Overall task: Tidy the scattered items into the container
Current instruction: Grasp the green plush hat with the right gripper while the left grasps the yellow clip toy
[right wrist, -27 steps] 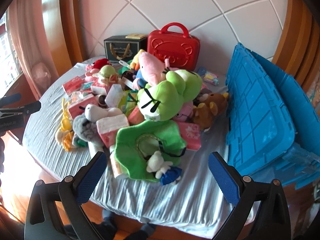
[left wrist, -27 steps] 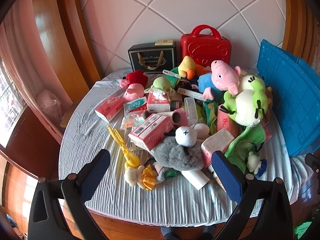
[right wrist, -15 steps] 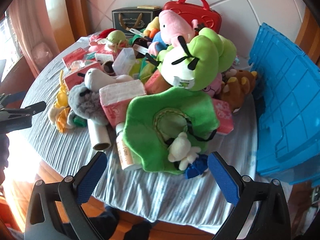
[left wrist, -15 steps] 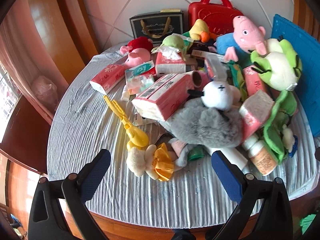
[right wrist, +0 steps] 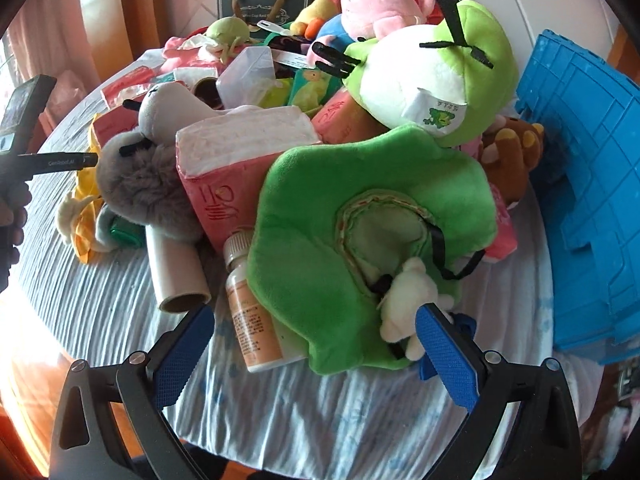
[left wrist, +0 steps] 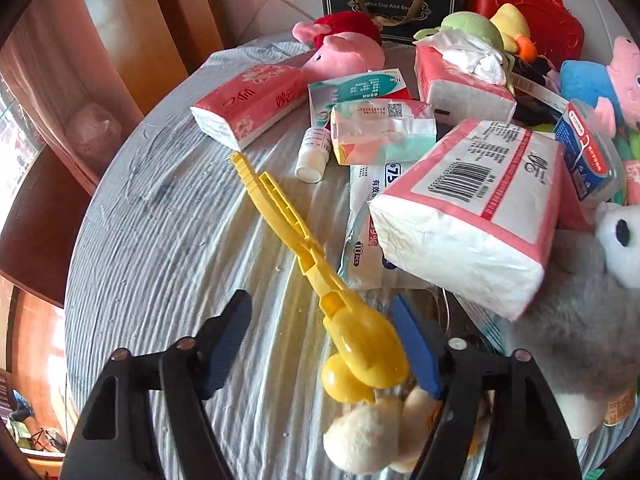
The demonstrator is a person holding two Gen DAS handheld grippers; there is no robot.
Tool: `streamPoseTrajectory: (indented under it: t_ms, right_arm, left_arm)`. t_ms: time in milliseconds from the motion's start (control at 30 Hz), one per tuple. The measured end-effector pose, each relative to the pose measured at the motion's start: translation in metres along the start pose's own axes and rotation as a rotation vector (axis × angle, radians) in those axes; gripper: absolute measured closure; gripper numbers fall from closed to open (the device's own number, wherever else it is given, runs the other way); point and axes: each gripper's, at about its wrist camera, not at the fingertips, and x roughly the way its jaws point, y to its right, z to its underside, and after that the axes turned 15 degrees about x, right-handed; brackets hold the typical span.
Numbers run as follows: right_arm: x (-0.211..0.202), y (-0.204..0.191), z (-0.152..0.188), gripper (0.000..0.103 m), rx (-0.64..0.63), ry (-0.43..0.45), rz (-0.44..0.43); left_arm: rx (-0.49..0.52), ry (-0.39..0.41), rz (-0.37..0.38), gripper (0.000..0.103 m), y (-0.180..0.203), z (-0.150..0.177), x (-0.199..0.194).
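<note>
L gripper [left wrist: 324,346] closing round yellow scoop tongs [left wrist: 320,276], prob not pinching yet; R gripper [right wrist: 316,344] hanging wide open over green plush hat [right wrist: 320,216]

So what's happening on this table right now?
A person is tidying a heap of plush toys and tissue packs. The left tool has come down around the round end of the yellow plastic tongs, jaws closing but not yet gripping. The right tool hangs open over the green plush hat. The blue crate waits alongside.
</note>
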Motion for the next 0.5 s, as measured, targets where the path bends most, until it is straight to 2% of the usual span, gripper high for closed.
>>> streamPoseTrajectory:
  t_ms: [67,167,500]
  right_arm:
    - [0.004,0.0,-0.001,0.001,0.016,0.023,0.003]
    - [0.008,-0.003,-0.006,0.001,0.024,0.047,0.005]
    - [0.035,-0.025,-0.013,0.001,-0.024,0.063,0.07]
  left_arm:
    - [0.014,-0.017,0.034,0.06,0.002,-0.005,0.013]
    - [0.009,-0.023,0.068,0.072,0.004,-0.006,0.025]
    - [-0.047,0.034,0.055,0.082,-0.011,0.001,0.007]
